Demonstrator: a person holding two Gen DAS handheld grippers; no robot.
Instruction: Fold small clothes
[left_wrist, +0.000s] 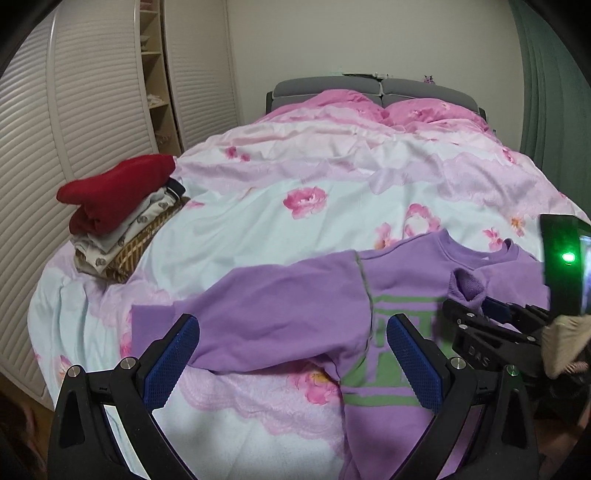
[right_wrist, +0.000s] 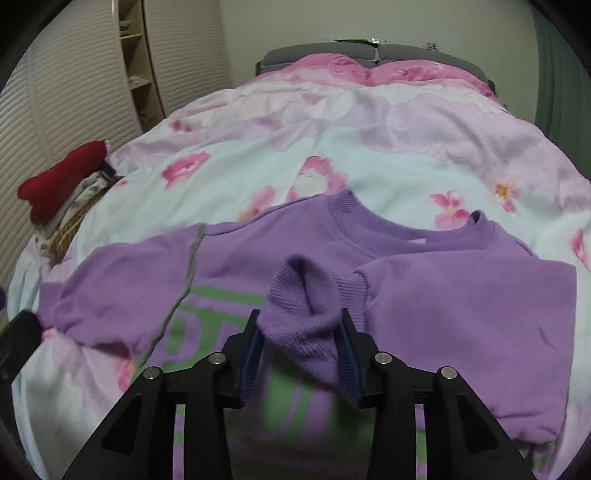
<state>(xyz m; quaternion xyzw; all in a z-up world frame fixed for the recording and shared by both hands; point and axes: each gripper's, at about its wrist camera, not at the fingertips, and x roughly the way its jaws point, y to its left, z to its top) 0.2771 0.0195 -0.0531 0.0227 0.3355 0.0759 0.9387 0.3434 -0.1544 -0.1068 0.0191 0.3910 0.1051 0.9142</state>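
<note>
A purple sweatshirt (right_wrist: 258, 266) with a green print lies front up on the bed, neck away from me; it also shows in the left wrist view (left_wrist: 280, 314). My right gripper (right_wrist: 301, 332) is shut on the ribbed cuff (right_wrist: 306, 302) of its right sleeve, held over the chest. The right sleeve (right_wrist: 461, 317) is folded inward. My left gripper (left_wrist: 291, 343) is open and empty, just above the left sleeve (left_wrist: 258, 317), which lies stretched out to the left. The right gripper with the cuff also shows in the left wrist view (left_wrist: 476, 302).
A stack of folded clothes topped by a red garment (left_wrist: 118, 192) sits on a wicker basket (left_wrist: 125, 254) at the bed's left edge. The floral duvet (left_wrist: 332, 184) covers the bed. Slatted wardrobe doors (left_wrist: 44, 122) stand to the left.
</note>
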